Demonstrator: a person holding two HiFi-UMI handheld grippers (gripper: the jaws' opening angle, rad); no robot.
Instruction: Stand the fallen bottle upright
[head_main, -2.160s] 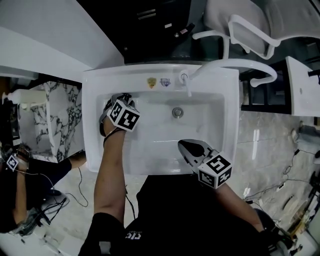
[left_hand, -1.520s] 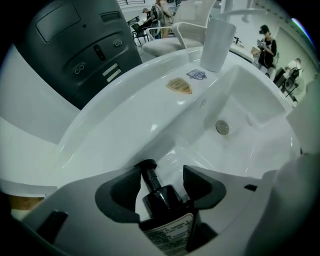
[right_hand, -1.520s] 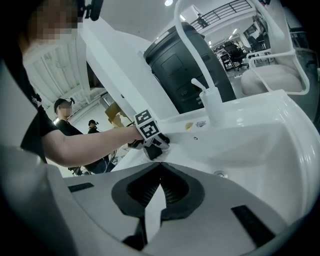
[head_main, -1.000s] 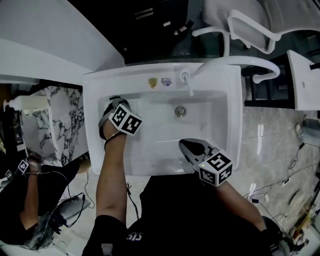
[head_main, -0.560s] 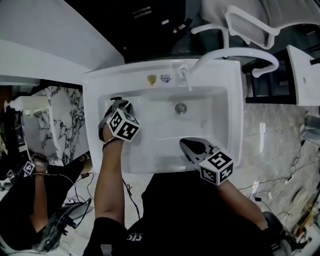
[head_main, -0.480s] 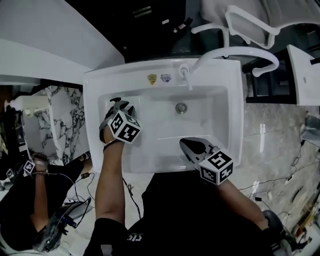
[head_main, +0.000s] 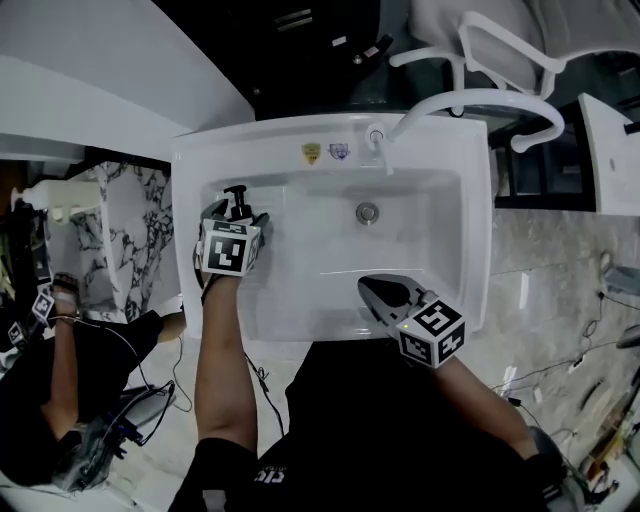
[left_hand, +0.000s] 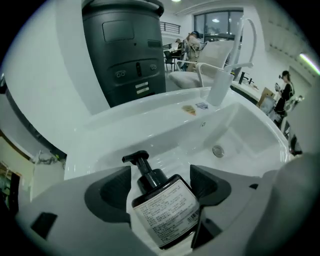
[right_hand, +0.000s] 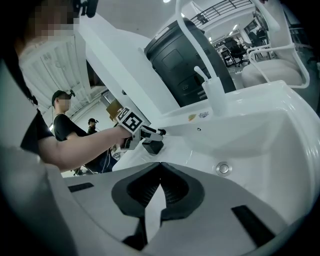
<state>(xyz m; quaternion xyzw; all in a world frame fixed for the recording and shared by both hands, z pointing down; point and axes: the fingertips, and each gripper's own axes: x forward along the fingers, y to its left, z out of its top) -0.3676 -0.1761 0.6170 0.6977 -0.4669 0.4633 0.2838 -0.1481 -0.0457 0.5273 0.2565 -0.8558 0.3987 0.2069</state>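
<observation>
A dark pump bottle with a white label is at the left side of the white sink, about upright, its black pump head showing beyond the marker cube. My left gripper points steeply down over it. Its jaws are opening and stand either side of the bottle, with a gap at the left pad. From the right gripper view, the bottle is a dark block under that gripper. My right gripper hovers at the sink's near rim, shut and empty, jaws meeting.
A faucet stands at the back rim, and the drain lies mid-basin. A white grab rail curves behind the sink, beside a dark bin. A marbled counter and a crouching person are to the left.
My left gripper has rolled and shifted toward the sink's back left, and its jaws have spread apart. The bottle's pump head now shows past the cube. The right gripper stays put.
</observation>
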